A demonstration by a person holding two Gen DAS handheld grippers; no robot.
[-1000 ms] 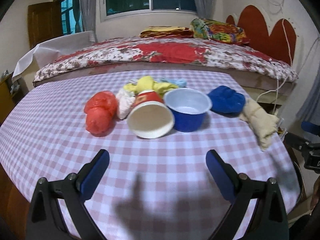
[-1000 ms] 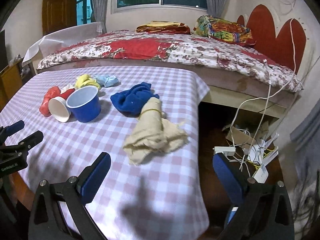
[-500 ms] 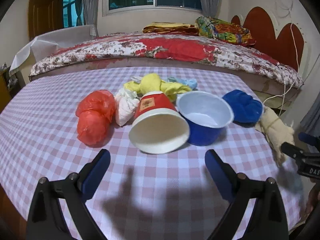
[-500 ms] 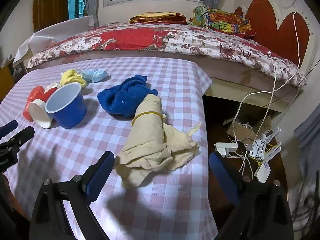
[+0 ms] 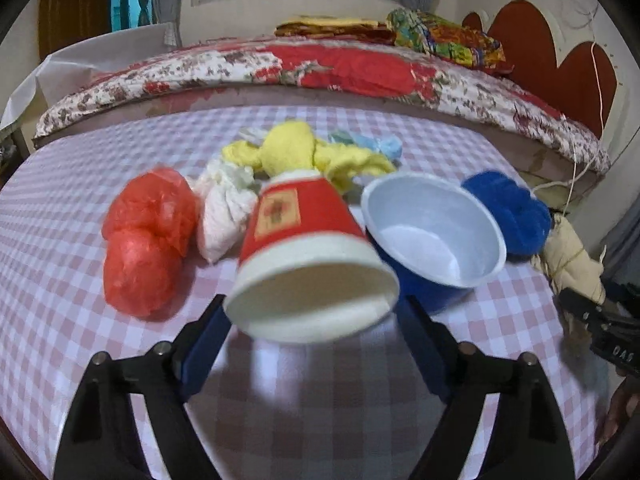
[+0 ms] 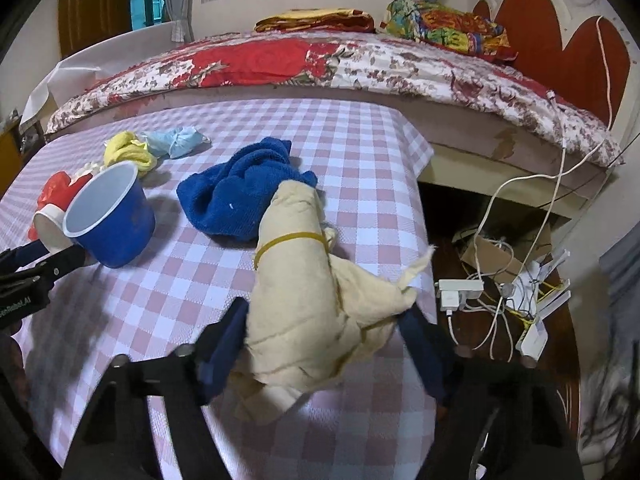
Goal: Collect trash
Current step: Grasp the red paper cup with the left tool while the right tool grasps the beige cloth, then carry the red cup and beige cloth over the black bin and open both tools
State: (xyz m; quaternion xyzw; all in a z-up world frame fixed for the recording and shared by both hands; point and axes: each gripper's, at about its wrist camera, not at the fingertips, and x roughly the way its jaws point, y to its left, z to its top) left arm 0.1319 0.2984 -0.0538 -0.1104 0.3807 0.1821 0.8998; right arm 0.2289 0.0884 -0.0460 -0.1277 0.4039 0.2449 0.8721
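My left gripper [image 5: 312, 324] has been closing around the paper cup [image 5: 308, 268], not clearly gripping. My right gripper [image 6: 320, 336] has been closing around the beige rag [image 6: 316, 304].

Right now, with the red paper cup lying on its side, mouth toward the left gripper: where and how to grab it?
Grip the red paper cup across its wide white rim band, one finger on each side wall, coming straight in from the mouth end. It lies tipped with the mouth facing the left gripper, whose jaws have just been closing and already flank the rim. Squeeze lightly, since paper walls probably crumple. The blue cup crowds one side.
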